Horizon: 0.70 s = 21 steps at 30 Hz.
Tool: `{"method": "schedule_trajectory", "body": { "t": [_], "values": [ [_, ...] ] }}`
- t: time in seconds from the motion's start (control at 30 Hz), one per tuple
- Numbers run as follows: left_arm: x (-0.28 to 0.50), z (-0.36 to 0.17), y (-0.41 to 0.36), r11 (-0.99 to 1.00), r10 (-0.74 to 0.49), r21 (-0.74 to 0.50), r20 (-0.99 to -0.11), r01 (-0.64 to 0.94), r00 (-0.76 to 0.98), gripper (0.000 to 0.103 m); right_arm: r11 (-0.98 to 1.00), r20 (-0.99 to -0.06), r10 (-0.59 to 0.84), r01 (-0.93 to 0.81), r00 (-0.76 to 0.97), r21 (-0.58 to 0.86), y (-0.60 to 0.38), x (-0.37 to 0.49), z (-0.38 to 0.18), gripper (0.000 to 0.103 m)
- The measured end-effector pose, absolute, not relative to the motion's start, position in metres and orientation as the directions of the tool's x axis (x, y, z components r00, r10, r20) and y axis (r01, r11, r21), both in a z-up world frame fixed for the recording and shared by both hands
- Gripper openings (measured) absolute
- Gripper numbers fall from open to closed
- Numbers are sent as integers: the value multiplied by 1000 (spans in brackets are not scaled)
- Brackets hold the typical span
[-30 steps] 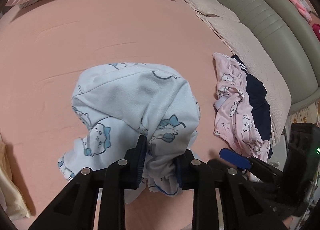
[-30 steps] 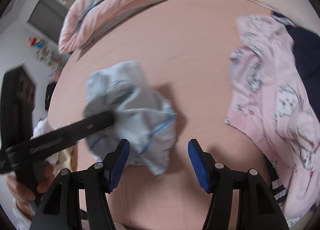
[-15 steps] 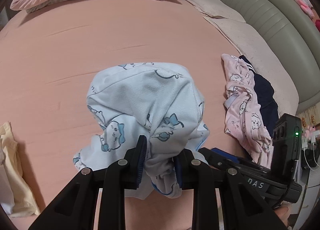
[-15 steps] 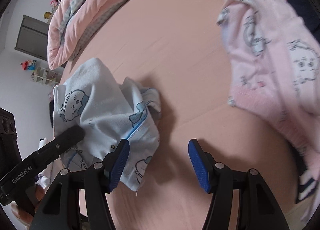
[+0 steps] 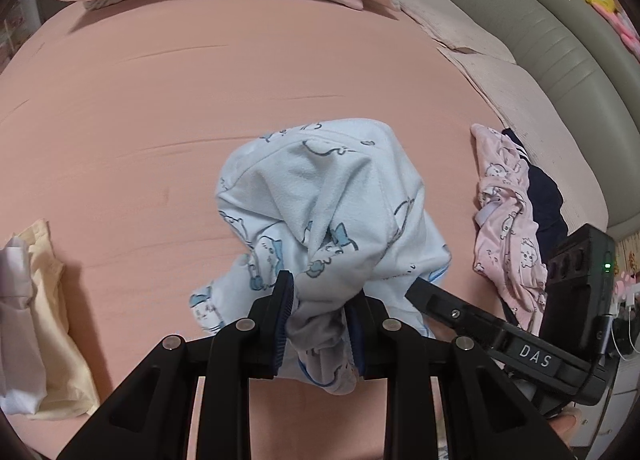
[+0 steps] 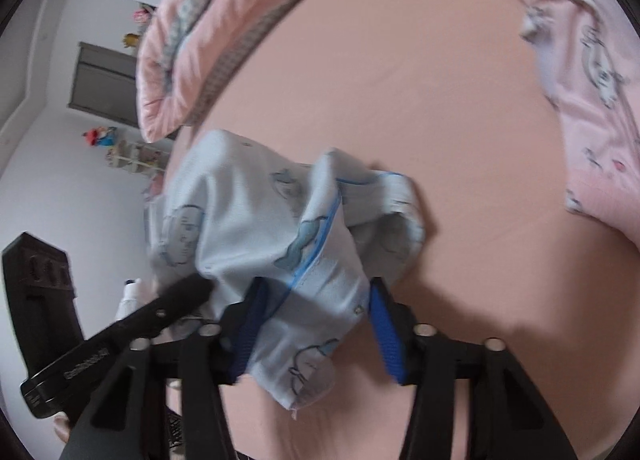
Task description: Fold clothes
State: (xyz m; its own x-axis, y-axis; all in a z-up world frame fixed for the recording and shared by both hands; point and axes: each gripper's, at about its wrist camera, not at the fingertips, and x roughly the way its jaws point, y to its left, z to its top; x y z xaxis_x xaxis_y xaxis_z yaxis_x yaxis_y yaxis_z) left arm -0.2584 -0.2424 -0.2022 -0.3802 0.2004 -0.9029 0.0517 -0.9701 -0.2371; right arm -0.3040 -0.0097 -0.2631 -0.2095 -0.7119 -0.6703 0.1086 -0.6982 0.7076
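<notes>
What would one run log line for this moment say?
step: second grasp | left tool: shut on blue garment | right tool: jaws just closing around garment hem, contact unclear | pink garment: aside on bed

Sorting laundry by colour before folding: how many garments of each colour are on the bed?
Light blue garment: 1
Pink garment: 1
Navy garment: 1
Cream-yellow garment: 1
White garment: 1
Total: 5
</notes>
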Motion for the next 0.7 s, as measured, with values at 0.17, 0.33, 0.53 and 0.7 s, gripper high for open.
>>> {"method": "schedule_trajectory", "body": {
  "t": [0.17, 0.33, 0.53, 0.7],
  "values": [
    [-256, -198, -254, -974, 169, -214, -906, 74, -389, 23, -693, -658, -721, 200, -219, 693, -33, -304, -247, 23],
    [-252, -196, -265, -969, 161, -221, -905, 113, -395, 23, -693, -663, -720, 246, -204, 677, -43, -303, -237, 20],
    [-247, -194, -278, -962, 139, -218, -910, 165, -391, 29, -681, -653, -731, 260, -197, 684, -58, -311, -231, 20],
    [-241, -183, -293, -956, 85, -192, -906, 222, -414, 54, -668, -642, -743, 269, -190, 694, -62, -312, -223, 20]
  ]
}}
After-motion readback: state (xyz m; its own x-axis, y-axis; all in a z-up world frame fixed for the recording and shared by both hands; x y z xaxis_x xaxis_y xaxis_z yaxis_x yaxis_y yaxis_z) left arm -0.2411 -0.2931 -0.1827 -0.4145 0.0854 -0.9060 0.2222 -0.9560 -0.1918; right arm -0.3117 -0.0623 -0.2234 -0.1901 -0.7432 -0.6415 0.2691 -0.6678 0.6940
